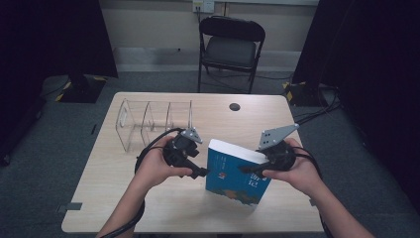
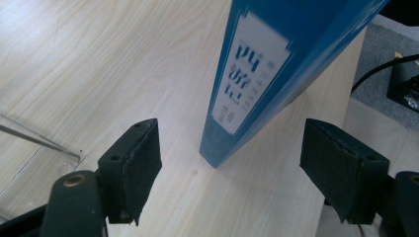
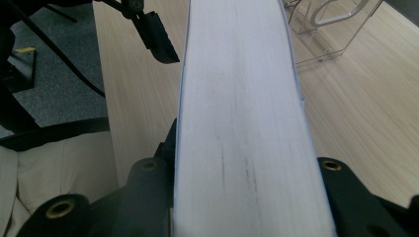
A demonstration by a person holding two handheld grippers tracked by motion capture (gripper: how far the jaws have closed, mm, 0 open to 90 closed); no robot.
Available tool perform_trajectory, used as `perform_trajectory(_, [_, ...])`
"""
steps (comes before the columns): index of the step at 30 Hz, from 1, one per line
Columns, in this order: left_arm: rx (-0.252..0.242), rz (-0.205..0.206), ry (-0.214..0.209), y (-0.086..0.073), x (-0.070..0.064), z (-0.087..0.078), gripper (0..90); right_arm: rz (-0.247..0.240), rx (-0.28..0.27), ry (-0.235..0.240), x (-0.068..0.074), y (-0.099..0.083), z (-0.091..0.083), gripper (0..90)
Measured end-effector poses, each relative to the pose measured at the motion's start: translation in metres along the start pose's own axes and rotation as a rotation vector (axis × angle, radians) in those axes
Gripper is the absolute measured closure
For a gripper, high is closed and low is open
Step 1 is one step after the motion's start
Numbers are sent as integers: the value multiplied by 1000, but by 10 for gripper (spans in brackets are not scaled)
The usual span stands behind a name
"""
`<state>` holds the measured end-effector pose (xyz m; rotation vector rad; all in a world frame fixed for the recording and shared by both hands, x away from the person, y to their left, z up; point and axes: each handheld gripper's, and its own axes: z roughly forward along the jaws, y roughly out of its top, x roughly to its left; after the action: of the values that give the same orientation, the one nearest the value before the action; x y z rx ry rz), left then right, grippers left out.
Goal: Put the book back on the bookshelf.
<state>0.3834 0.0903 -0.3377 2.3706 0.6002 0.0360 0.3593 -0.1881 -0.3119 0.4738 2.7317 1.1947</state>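
Forearms at bottom of high view; right gripper [image 1: 257,169] clamps page edge of blue book [image 1: 236,178], tilted on edge on surface [image 1: 163,208]. Left gripper [image 1: 203,172] just beside book's spine side, clear rack [image 1: 148,121] behind it.

Left gripper view: fingers [image 2: 136,168] spread wide, book's spine [image 2: 249,74] between, untouched.

Right gripper view: fingers shut across page block [image 3: 244,123].

Judgement: thick, stiff, fairly heavy; glossy cover may slip; grip across thickness, near middle.

Book [image 1: 236,176]: blue cover with orange and white markings; spine bears a white label printed with blue characters; page edges white with faint grey streaks. Table [image 1: 148,198]: pale wood grain. Rack [image 1: 153,119]: clear, colourless. Grippers [image 2: 230,163]: black jaws, brass-coloured screw holes, grey top plates. Chair [image 1: 231,47]: black. Floor: grey carpet.
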Motion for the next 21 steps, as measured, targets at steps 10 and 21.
perform_trajectory(10, [2, 24, -6, 12, -2, -2, 230, -4, 0, 4, -1, 0, 0, 591])
perform_trajectory(21, [-24, 53, -12, 27, -6, -5, 226, -6, -6, 5, -2, 0, 0, 587])
